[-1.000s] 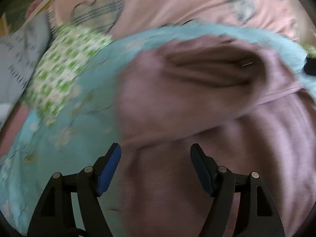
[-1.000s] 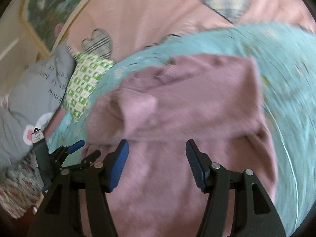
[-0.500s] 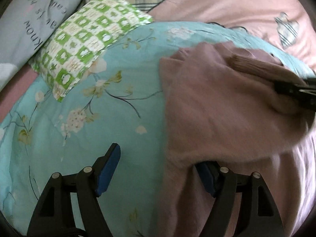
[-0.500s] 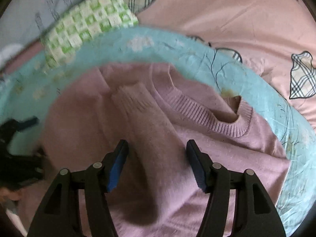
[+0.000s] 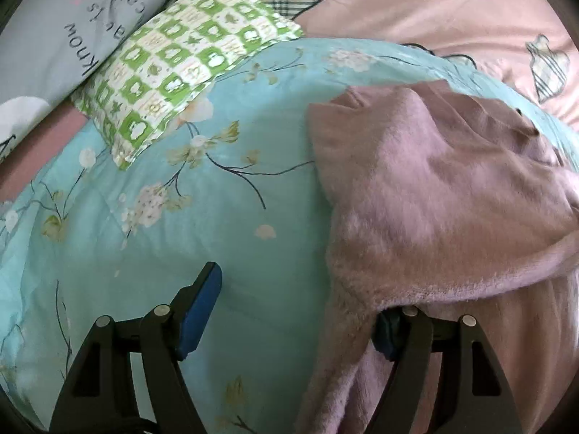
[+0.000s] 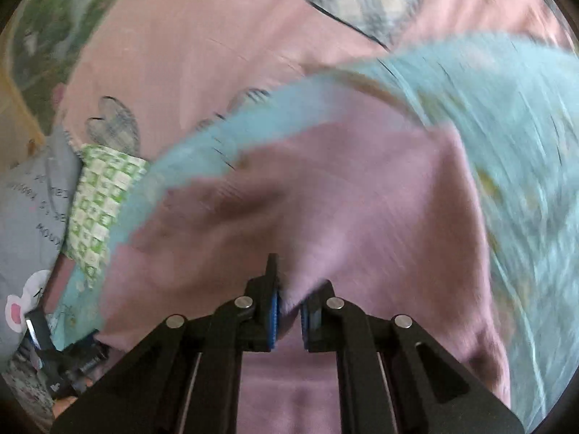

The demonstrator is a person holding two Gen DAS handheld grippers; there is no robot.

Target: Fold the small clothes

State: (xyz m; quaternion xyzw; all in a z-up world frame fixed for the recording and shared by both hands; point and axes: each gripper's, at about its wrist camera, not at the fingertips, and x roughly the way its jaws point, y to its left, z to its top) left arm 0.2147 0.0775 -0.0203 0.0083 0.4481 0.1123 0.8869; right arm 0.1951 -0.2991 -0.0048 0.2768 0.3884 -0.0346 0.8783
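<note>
Right gripper (image 6: 287,311): jaws nearly together, pinching a fold of the pink sweater (image 6: 343,217) between the blue pads. Fabric is pulled up into a ridge at the pinch and fans out ahead of the gripper. This view is motion-blurred.

Left gripper (image 5: 296,311): jaws spread wide, gripping nothing. Left finger (image 5: 199,307) sits over bare blue floral quilt (image 5: 181,235); right finger is tucked under the sweater's (image 5: 434,199) edge, mostly hidden.

Sweater lies on the quilt, ahead and right of the left gripper, folded over itself with a raised flap.

Beyond the quilt, ahead-left of the left gripper: green checked pillow (image 5: 181,72) and grey pillow with lettering (image 5: 72,36). Pink sheet with plaid hearts (image 5: 416,11) further ahead.
</note>
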